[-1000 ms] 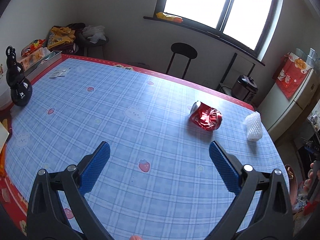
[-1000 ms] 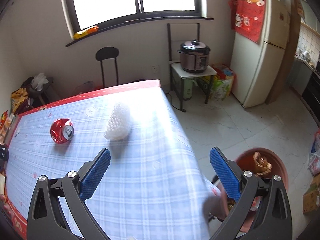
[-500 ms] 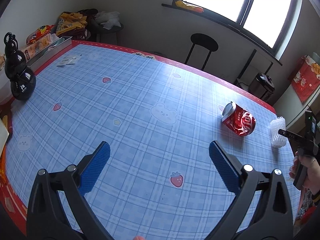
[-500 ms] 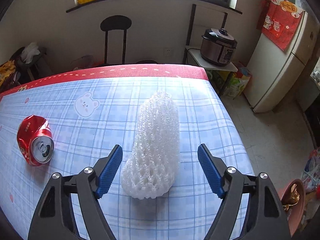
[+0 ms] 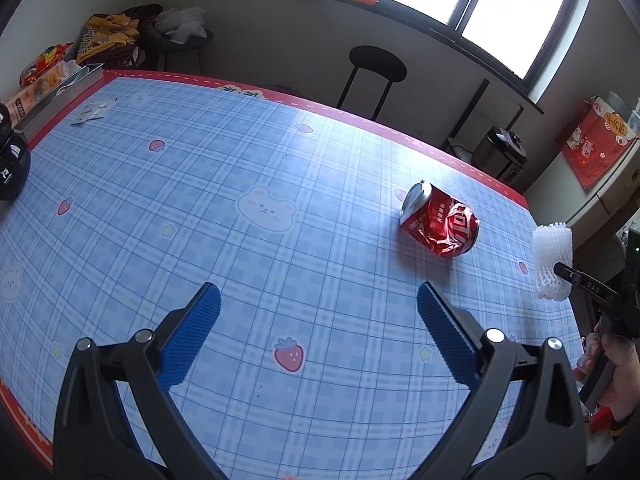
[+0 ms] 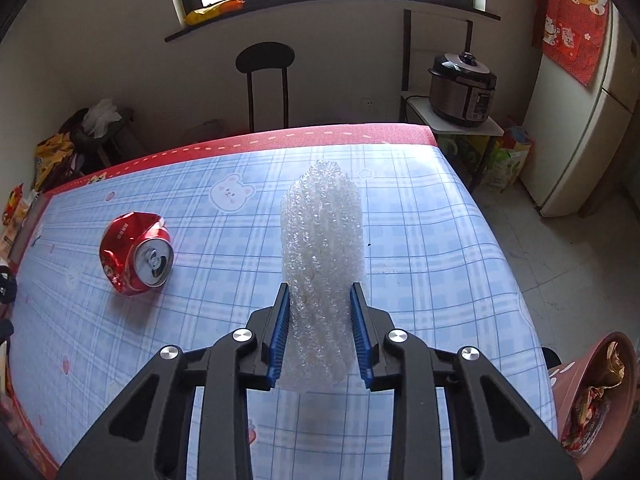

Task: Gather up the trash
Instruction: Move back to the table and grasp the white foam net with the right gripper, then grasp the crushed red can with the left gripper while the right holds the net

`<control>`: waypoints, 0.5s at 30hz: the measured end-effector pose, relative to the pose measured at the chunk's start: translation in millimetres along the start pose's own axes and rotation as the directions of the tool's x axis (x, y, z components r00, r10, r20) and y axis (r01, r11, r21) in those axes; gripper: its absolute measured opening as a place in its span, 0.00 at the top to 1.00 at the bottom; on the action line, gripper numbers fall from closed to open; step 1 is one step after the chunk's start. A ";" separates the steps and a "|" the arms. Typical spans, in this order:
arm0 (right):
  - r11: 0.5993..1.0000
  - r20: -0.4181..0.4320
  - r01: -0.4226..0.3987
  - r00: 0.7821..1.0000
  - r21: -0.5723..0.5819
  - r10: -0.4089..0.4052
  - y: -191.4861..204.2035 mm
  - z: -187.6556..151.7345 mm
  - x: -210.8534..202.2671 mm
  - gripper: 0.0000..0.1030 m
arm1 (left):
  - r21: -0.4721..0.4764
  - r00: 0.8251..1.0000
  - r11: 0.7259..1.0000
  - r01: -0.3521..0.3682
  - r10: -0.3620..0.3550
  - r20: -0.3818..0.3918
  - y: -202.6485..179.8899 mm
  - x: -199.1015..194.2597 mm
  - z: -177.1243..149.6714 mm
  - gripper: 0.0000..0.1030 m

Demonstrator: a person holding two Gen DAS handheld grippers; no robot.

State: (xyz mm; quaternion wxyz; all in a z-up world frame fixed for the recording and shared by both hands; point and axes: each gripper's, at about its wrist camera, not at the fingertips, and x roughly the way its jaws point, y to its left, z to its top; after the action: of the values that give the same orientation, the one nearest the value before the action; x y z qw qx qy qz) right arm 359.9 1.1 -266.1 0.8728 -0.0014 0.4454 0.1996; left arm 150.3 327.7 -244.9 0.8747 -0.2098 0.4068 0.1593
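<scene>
Holding the white foam net point(image 6: 322, 264) is my right gripper point(image 6: 320, 334). Its two blue pads point(image 6: 279, 336) press the near end of the net from both sides, so it is closed tight on it. The net sticks out forward over the table point(image 6: 420, 240), near the right edge. In the left view I see the same net point(image 5: 552, 264) at the far right side of the table point(image 5: 160, 220), with a thin black part of the right tool across it.

A squashed red can point(image 6: 136, 254) lies on its side to the left of the net, apart from it. Its silver top faces me in the right view. In the left view the can point(image 5: 440, 226) lies ahead and to the right of my left gripper point(image 5: 318, 322).

My left gripper is spread wide and holds nothing. It hangs over the blue checked cloth, and a strawberry picture point(image 5: 289, 354) sits between its blue pads point(image 5: 192, 334).

A brown bin point(image 6: 596, 396) stands on the floor by the table's right side, with wrappers in it. Behind the table I see a black chair point(image 6: 266, 80), a cooker point(image 6: 464, 88) on a small stand, and a fridge point(image 6: 580, 120). A black round thing point(image 5: 12, 164) sits at the table's left edge, partly cut off.
</scene>
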 end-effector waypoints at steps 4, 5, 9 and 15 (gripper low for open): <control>0.998 0.013 -0.041 0.999 0.054 0.041 -4.5 -19.7 -22.2 0.72 | 0.112 0.998 0.992 0.055 -0.052 -0.025 -34.7 24.6 16.3 0.40; 0.997 0.012 -0.046 0.999 0.068 0.046 -6.4 -24.0 -26.7 0.72 | 0.126 0.998 0.990 0.065 -0.062 -0.034 -43.2 34.9 22.6 0.42; 0.993 0.012 -0.046 0.999 0.113 0.044 -22.0 -33.4 -38.7 0.72 | 0.104 0.984 0.978 0.179 -0.175 -0.044 -69.7 76.7 48.0 0.46; 0.992 0.044 -0.001 0.999 0.127 -0.005 -52.8 -35.9 -70.1 0.72 | 0.003 0.971 0.975 0.221 -0.220 -0.093 -87.1 148.1 74.8 0.48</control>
State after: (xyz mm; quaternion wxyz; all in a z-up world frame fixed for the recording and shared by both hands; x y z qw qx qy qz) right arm 313.7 -78.3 -242.5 0.8808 0.0583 0.4380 0.1700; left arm 329.2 305.8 -296.1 0.8686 -0.2551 0.4219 0.0487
